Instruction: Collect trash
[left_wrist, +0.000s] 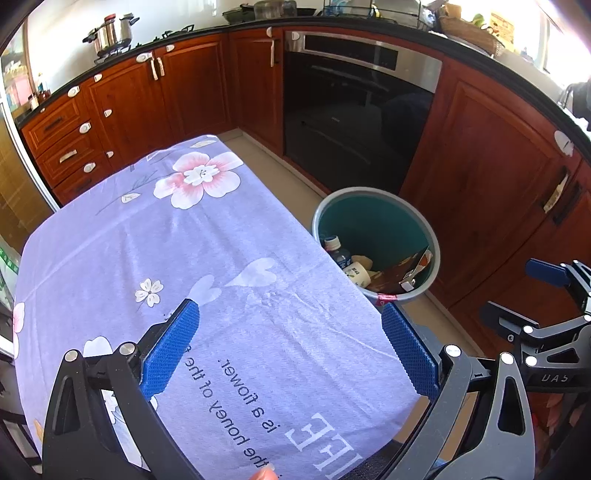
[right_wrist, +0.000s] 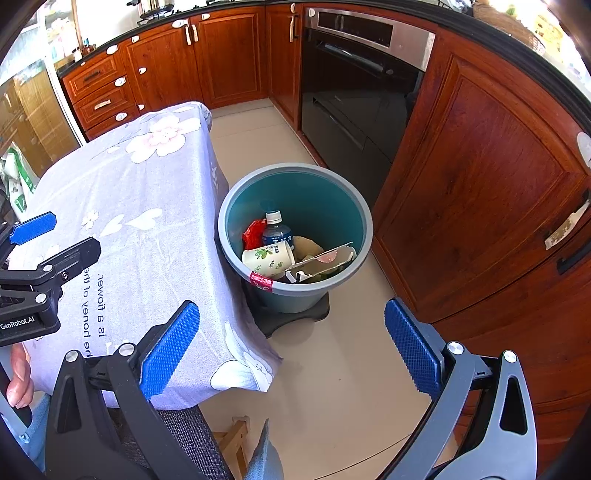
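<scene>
Nearest the cameras, both sets of fingers are standing wide apart and gripping nothing: the left gripper (left_wrist: 290, 350) is hovering over the cloth-covered surface (left_wrist: 147, 240), and the right gripper (right_wrist: 291, 347) is hanging past the surface's edge above the floor (right_wrist: 332, 387), pointed toward the bin (right_wrist: 365, 221). No loose trash is showing on the surface in either view, so the collecting seems to be at or near its end; the sensible thing now is probably to be sweeping both cameras across the surface and the floor for anything missed, keeping the fingers spread and clear of the draped cloth so it is not snagging or dragging. Just beyond the surface's side edge, the one bin is sitting on a dark base on the floor, and that is where the trash is lying. Counting inside it: one plastic bottle (right_wrist: 276, 230) with a white cap, one paper cup (right_wrist: 267, 258) on its side, one red wrapper (right_wrist: 254, 232), and one flattened carton (right_wrist: 325, 260); some brownish scraps beneath are too jumbled to count. Farther back, one built-in oven (right_wrist: 354, 85) and wooden cabinets are lining the wall.
</scene>
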